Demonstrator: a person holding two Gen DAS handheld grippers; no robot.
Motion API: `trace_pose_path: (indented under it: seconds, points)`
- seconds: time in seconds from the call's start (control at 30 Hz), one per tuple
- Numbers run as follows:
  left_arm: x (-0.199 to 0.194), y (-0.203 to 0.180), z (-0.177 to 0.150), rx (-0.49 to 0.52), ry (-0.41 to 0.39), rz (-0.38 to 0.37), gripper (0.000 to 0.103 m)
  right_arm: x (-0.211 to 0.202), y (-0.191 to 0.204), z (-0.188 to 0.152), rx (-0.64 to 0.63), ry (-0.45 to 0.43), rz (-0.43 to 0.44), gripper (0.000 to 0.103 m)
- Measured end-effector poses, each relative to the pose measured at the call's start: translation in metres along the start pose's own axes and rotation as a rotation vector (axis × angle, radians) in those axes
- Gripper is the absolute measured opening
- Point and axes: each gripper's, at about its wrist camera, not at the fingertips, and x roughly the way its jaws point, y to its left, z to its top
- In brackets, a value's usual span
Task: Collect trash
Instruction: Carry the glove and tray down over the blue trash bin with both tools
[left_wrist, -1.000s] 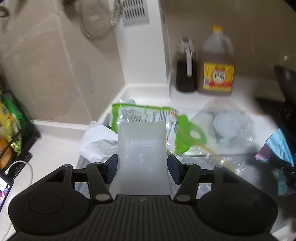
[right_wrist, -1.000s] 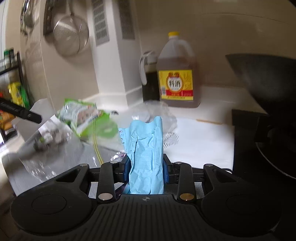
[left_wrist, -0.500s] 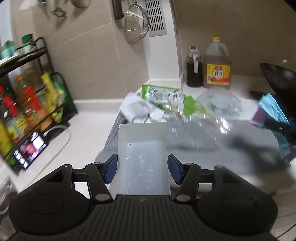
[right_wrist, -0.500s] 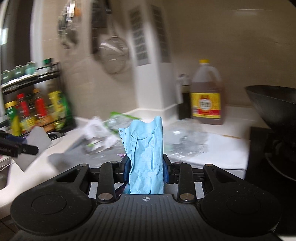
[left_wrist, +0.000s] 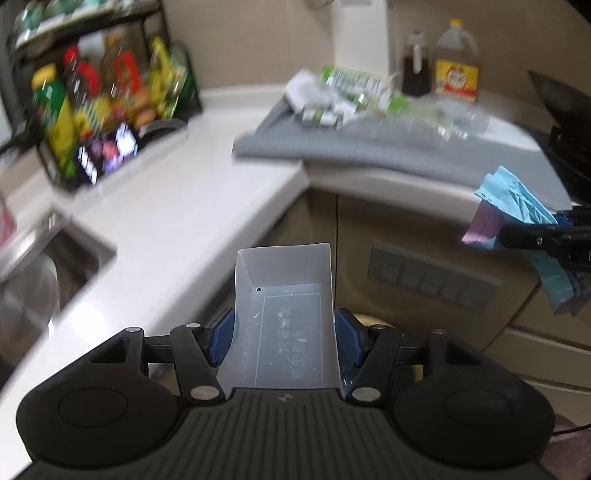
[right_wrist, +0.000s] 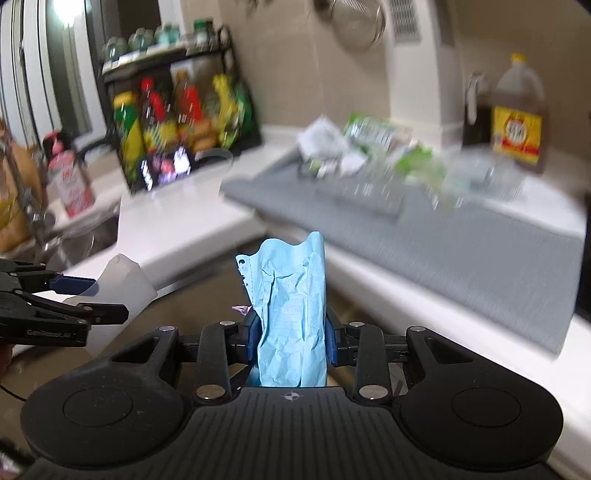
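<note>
Both hands are loaded and off the counter: the left gripper (left_wrist: 284, 341) pinches a translucent, thin-walled plastic tray (left_wrist: 286, 317) squarely between its blue pads, while the right gripper (right_wrist: 290, 339) clamps a crumpled sheet of pale blue paper (right_wrist: 290, 306) that stands up past its fingertips. This looks like the carry-to-the-bin step, though no bin shows. More wrappers (right_wrist: 373, 144) lie beyond the fingers on the grey mat (right_wrist: 480, 243).

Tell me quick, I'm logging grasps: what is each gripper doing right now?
Left gripper: closed on a translucent plastic tray.
Right gripper: closed on a crumpled blue paper.
</note>
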Motion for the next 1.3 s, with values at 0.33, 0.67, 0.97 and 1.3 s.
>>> trace_pose_path:
  seconds: [0.33, 0.67, 0.97, 1.3]
  points:
    - [0.011, -0.002, -0.039, -0.089, 0.111, 0.033, 0.064, 0.014, 0.022, -0.040, -0.030, 0.138, -0.004, 0.036]
    - [0.017, -0.003, -0.048, -0.105, 0.146, 0.022, 0.065, 0.018, 0.026, -0.045, -0.047, 0.169, -0.008, 0.036]
    - [0.020, -0.006, -0.048, -0.086, 0.147, 0.017, 0.065, 0.023, 0.029, -0.047, -0.061, 0.192, 0.001, 0.036]
    - [0.023, -0.007, -0.048, -0.067, 0.152, 0.016, 0.065, 0.027, 0.032, -0.047, -0.064, 0.207, 0.006, 0.036]
